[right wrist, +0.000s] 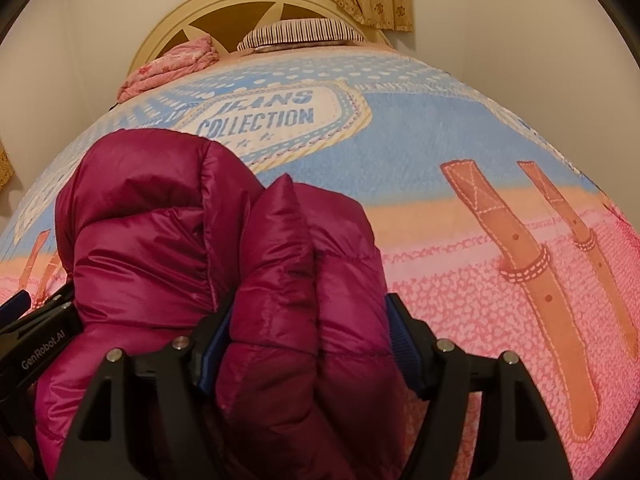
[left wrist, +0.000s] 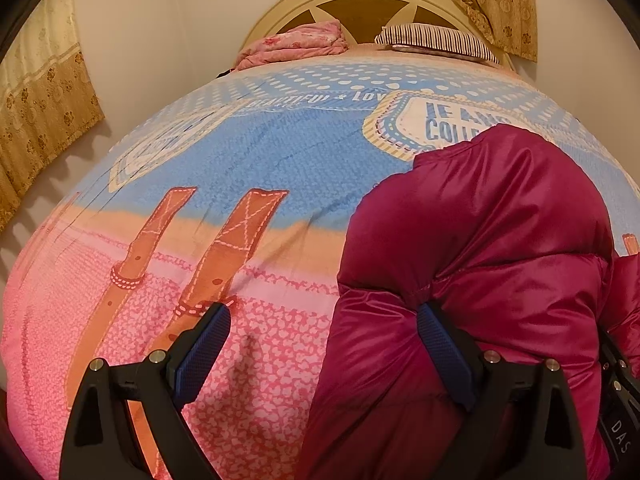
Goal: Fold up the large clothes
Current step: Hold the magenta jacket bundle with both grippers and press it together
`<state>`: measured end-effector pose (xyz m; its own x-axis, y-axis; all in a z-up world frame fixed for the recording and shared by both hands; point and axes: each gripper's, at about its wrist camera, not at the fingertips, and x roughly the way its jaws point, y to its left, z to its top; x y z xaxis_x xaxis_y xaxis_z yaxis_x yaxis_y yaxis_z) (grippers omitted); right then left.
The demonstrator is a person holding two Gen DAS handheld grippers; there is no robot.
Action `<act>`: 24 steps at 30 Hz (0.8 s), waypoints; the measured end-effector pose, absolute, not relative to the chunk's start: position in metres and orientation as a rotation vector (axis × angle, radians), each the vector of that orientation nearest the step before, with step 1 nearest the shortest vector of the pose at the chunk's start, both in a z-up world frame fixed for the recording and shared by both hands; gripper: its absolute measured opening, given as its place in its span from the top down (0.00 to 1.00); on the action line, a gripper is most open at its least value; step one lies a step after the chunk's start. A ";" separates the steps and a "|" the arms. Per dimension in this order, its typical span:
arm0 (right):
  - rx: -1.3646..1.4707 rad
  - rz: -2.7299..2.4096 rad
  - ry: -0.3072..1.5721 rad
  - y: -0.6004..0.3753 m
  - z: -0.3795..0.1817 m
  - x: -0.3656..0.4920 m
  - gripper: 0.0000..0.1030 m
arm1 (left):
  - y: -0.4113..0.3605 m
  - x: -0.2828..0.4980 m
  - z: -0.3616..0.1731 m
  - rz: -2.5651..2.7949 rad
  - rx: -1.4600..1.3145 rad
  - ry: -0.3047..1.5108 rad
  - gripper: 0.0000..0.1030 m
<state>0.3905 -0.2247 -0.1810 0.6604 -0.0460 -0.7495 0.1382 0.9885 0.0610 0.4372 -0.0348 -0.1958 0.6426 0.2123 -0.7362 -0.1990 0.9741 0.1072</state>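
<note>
Between the right gripper's (right wrist: 302, 340) parted fingers bulges the folded jacket (right wrist: 224, 240) on the bed (right wrist: 460, 208); they look mid-release. Left gripper (left wrist: 324, 344) gapes, jacket touching one finger. Next likely: withdrawing without disturbing the fold.

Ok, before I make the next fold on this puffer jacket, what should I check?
1. Magenta puffer jacket lies on the bedspread: ok.
2. Jacket smoothed flat: not ok, it is bunched into puffy folds.
3. Right hand-held gripper has a jacket fold between its fingers: ok. Firm grip: cannot tell.
4. Left hand-held gripper gripping the jacket: not ok. Its jaws stand open and only one finger rests against the jacket's side.
5. Bare bedspread beside the jacket to fold onto: ok.
6. Striped pillow and pink quilt are well away from the jacket, up by the headboard: ok.
</note>
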 end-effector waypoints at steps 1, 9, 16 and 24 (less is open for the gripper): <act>0.117 -0.104 0.845 -0.225 -0.181 0.392 0.30 | -0.035 0.437 -0.196 0.234 0.017 0.842 0.08; 0.127 -0.101 0.861 -0.227 -0.185 0.394 0.29 | -0.036 0.438 -0.197 0.236 0.023 0.846 0.08; 0.124 -0.102 0.864 -0.226 -0.185 0.394 0.28 | -0.036 0.439 -0.198 0.235 0.021 0.848 0.07; 0.124 -0.103 0.871 -0.226 -0.186 0.396 0.28 | -0.036 0.439 -0.198 0.236 0.023 0.850 0.07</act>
<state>0.3955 -0.2263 -0.1863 0.6396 -0.0394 -0.7677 0.1403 0.9879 0.0662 0.4389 -0.0360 -0.1984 0.6356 0.2156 -0.7413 -0.1974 0.9737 0.1139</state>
